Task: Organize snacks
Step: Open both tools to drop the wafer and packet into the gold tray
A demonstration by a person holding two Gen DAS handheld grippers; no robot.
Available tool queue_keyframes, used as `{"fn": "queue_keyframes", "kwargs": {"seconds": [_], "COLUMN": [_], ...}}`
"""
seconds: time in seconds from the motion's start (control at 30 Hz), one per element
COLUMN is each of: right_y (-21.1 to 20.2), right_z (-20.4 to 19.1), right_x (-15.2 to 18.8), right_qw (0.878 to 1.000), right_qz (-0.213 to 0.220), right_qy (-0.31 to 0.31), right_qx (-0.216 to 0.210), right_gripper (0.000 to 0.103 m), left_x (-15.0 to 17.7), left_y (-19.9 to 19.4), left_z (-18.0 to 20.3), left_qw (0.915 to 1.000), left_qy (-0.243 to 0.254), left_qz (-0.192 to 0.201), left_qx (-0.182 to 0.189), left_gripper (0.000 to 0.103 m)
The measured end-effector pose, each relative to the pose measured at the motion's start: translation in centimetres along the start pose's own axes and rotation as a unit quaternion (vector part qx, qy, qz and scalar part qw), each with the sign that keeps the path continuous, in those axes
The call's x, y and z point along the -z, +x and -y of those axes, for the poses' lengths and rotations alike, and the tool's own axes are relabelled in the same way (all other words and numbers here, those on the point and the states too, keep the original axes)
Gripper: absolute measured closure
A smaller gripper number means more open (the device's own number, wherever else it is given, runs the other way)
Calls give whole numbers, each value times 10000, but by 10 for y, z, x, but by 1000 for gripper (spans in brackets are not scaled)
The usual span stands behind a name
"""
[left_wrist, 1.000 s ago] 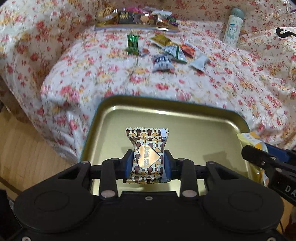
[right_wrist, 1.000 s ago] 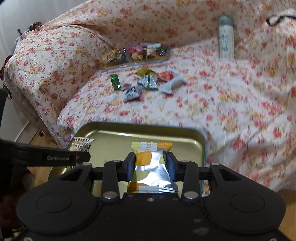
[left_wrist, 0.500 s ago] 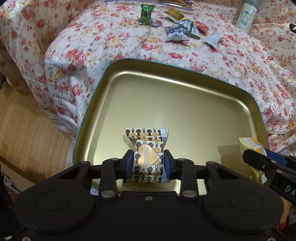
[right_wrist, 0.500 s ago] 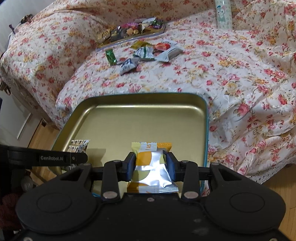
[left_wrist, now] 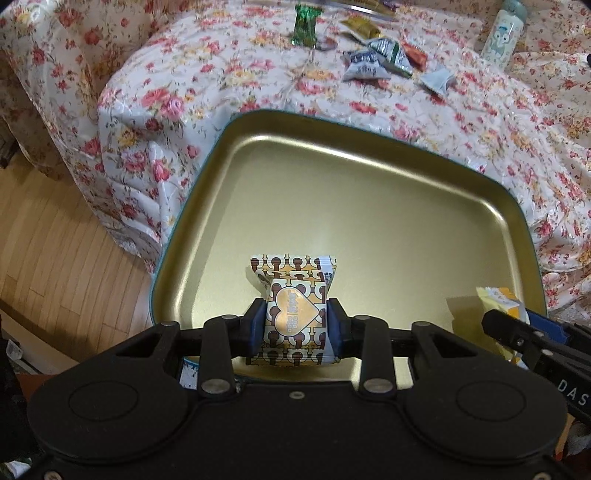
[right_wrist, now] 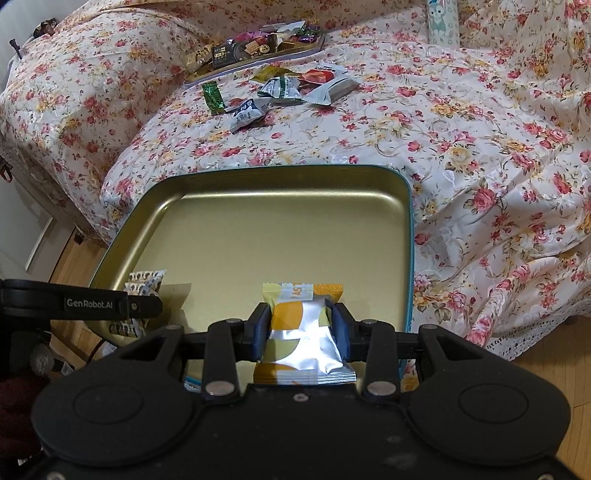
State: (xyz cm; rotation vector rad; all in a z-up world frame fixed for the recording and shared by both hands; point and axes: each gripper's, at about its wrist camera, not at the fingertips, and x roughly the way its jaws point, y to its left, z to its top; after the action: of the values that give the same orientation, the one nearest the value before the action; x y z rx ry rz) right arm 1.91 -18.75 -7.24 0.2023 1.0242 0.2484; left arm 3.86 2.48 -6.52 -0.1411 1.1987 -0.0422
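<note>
My left gripper (left_wrist: pixel 295 325) is shut on a brown-and-gold patterned snack packet (left_wrist: pixel 293 306), held over the near part of a gold tray (left_wrist: pixel 369 206). My right gripper (right_wrist: pixel 301 328) is shut on a silver-and-orange snack packet (right_wrist: pixel 301 328) over the same tray (right_wrist: pixel 277 229), near its front right. Each gripper shows at the edge of the other's view: the right one with its packet (left_wrist: pixel 498 302), the left one with its packet (right_wrist: pixel 142 286). Several loose wrapped snacks (right_wrist: pixel 280 90) lie on the floral sofa cover beyond the tray.
A second tray full of snacks (right_wrist: pixel 255 48) sits at the back of the sofa. A pale bottle (left_wrist: pixel 504 31) stands at the back right. Floral cushions (right_wrist: pixel 92 81) rise on the left. Wooden floor (left_wrist: pixel 55 229) lies left of the gold tray.
Both grippers have moved forward and down over the gold tray, which now fills more of each view. Both packets stay held.
</note>
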Motion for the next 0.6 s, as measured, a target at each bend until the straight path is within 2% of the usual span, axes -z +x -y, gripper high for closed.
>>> {"fn": "queue_keyframes", "kwargs": {"seconds": [0.2, 0.33, 0.6], "right_y": [1, 5, 12], "right_z": [2, 4, 7], "right_x": [-2, -2, -5], "right_qw": [10000, 9997, 9996], "right_qz": [40, 66, 15], "right_qy": [66, 82, 150], "right_qx": [56, 206, 250], "right_gripper": [64, 64, 64], "left_x": [-1, -1, -2], "left_y": [-10, -7, -7], "left_z": [2, 2, 2], "left_qw": [9993, 9995, 9997], "left_qy": [45, 79, 88], "left_qz": [371, 305, 235], "left_qx": [-36, -13, 55], "left_gripper": [59, 59, 59]}}
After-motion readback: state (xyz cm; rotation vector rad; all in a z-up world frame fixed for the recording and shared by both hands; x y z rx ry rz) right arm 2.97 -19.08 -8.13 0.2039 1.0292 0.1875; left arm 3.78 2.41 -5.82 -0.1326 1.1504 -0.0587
